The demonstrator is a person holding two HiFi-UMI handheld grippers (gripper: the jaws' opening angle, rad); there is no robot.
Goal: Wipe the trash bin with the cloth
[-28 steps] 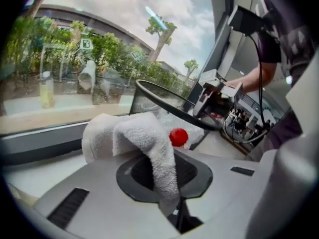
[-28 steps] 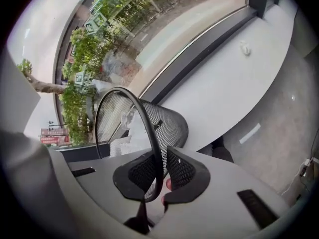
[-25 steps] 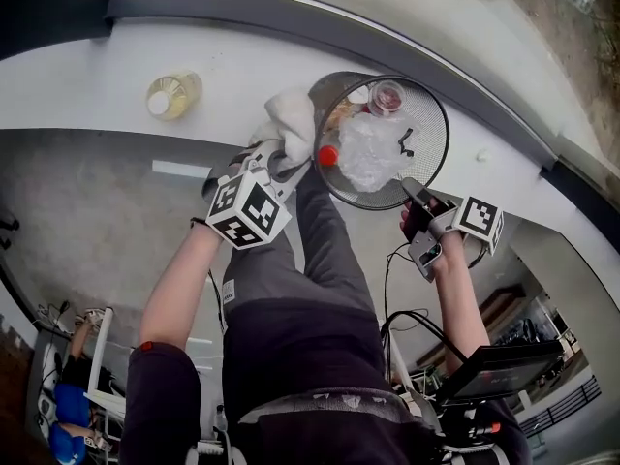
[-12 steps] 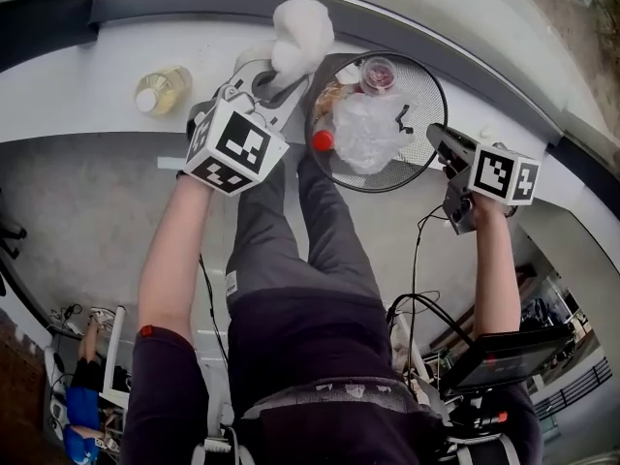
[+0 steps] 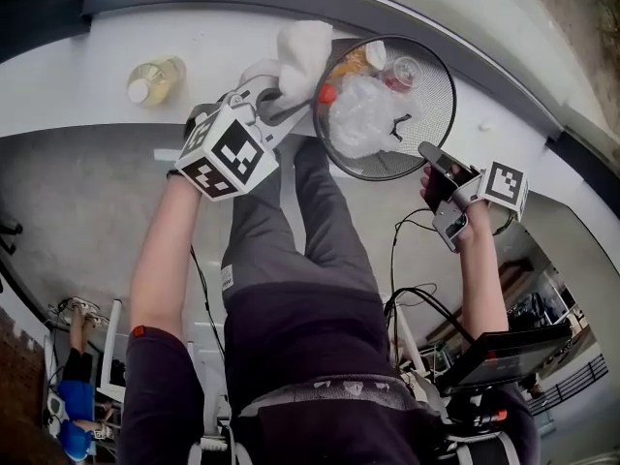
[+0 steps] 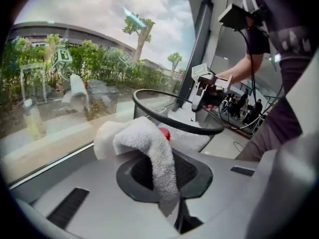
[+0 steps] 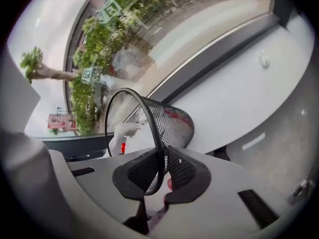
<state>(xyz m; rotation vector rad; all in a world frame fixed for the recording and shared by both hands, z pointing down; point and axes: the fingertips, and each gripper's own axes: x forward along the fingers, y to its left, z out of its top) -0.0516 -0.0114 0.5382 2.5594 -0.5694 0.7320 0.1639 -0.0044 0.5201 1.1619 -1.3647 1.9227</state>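
Cloth (image 5: 302,51) pinched tight in my left tongs (image 5: 279,93), just beside the trash bin (image 5: 431,114), left of its mouth. My right tongs (image 5: 433,166), jaws having just been closing, clamp its opposite rim.

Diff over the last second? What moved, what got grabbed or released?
Left gripper carried the cloth up the view along the trash bin's left rim. Right gripper's fingers have just been closing, rim between them. Unchanged: cloth clamped in the left gripper, bottle on the ledge.
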